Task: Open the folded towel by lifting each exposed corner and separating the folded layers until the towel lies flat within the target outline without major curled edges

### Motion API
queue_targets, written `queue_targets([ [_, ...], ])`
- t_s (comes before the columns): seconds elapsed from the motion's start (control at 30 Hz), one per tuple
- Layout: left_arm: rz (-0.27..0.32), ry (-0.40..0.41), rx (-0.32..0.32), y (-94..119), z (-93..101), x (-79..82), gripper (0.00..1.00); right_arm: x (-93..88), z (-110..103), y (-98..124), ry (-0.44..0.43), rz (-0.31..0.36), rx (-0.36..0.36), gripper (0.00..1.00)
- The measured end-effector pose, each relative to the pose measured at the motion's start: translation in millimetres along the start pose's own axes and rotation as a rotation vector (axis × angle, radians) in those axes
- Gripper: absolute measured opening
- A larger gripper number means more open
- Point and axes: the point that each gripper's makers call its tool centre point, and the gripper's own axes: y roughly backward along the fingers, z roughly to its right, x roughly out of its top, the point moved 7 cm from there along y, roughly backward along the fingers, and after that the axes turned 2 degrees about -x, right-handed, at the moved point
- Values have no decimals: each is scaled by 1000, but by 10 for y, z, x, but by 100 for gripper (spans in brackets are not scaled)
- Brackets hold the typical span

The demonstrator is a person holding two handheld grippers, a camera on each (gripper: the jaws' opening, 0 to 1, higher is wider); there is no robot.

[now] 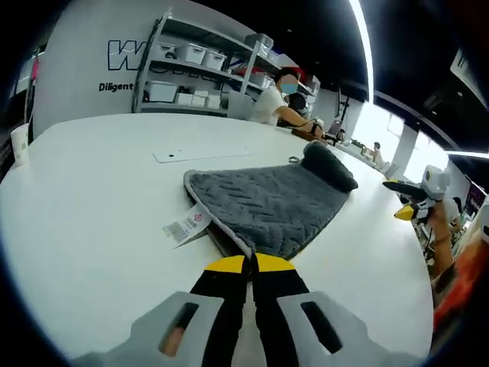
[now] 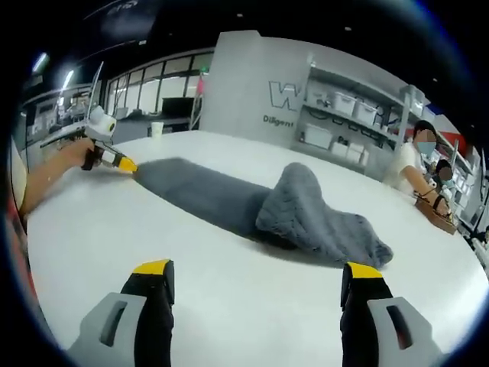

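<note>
Towel (image 1: 267, 206), grey and quilted, lies on the white table (image 1: 92, 229) just ahead of my left claw (image 1: 250, 264), whose yellow-tipped jaws are pressed together on its near corner, I think, though the edge is hard to make out; that pins it for unfolding. A white label (image 1: 186, 225) sticks out left of that claw. My right claw (image 2: 260, 277) hangs spread and empty short of the bunched far end, ready to lift it.
</note>
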Motion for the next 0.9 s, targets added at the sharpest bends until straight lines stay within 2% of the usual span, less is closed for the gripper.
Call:
queue_targets([
  [0.37, 7, 16, 98, 305, -200, -64, 2, -18, -36, -68, 0, -23, 15, 99],
  [0.9, 42, 68, 225, 741, -428, -183, 2, -55, -41, -120, -3, -44, 34, 99],
])
